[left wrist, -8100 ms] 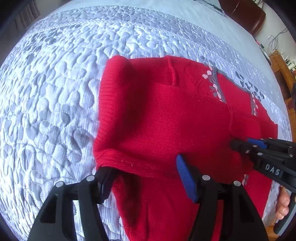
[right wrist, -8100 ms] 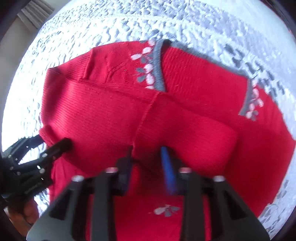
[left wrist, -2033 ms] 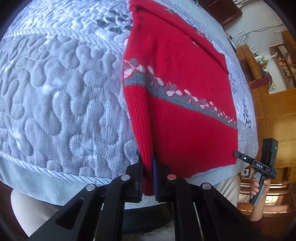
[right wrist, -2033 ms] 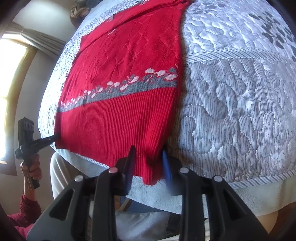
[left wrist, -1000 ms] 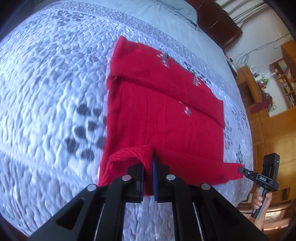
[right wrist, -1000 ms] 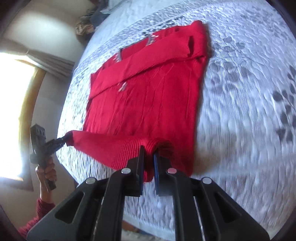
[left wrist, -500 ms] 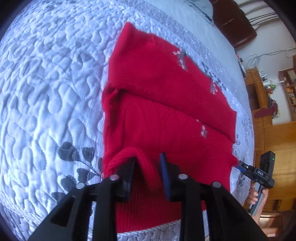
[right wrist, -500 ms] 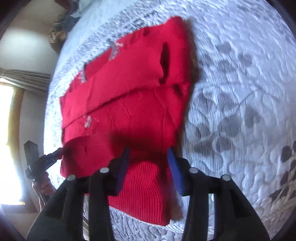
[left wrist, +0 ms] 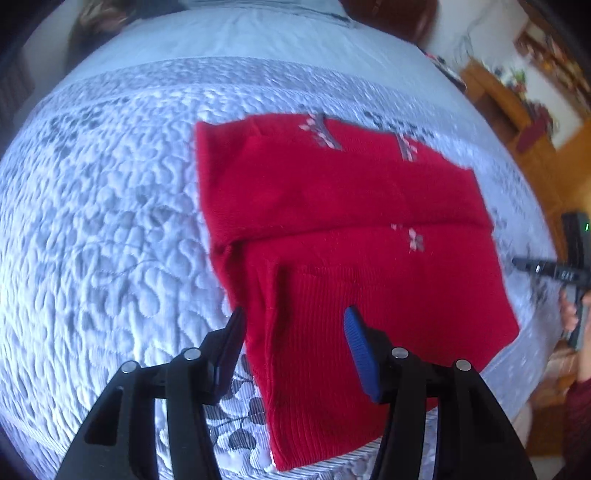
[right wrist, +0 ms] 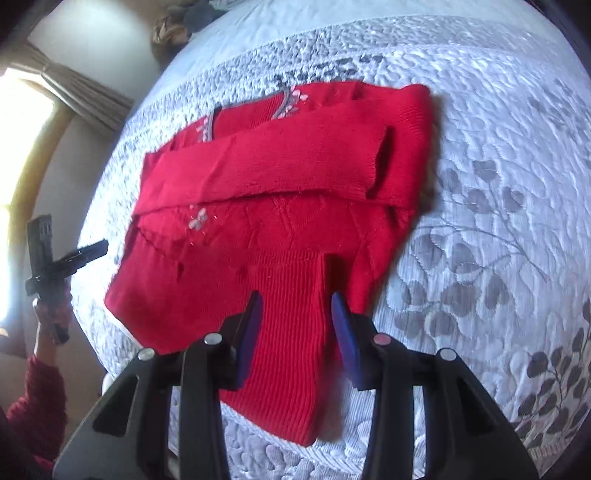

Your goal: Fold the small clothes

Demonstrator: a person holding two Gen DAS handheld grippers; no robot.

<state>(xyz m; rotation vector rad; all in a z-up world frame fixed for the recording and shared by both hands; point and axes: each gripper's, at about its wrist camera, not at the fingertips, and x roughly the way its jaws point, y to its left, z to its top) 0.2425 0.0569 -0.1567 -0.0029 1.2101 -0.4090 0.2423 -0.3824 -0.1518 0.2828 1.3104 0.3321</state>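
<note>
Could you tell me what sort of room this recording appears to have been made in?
Most likely a bedroom at home. The red sweater lies on a bed with a grey-and-white quilted bedspread, a dark wooden headboard stands at its far end, and a curtained window lights one side.

So what we've got here is a red sweater in a soft matt knit, kind of fuzzy on the upper folds, and we can see clear ribbing on the hem end nearest the cameras; the little flower motifs look knitted in with grey and pale yarn. It lies on a quilted bedspread, pale cloth with a puffy stitched pebble texture, grey leaf print and a slight sheen. The left gripper and right gripper look like matt black plastic with shiny round metal bolt heads, and we see blue ridged pads that look rubbery. Furniture at the edge looks like wood.
</note>
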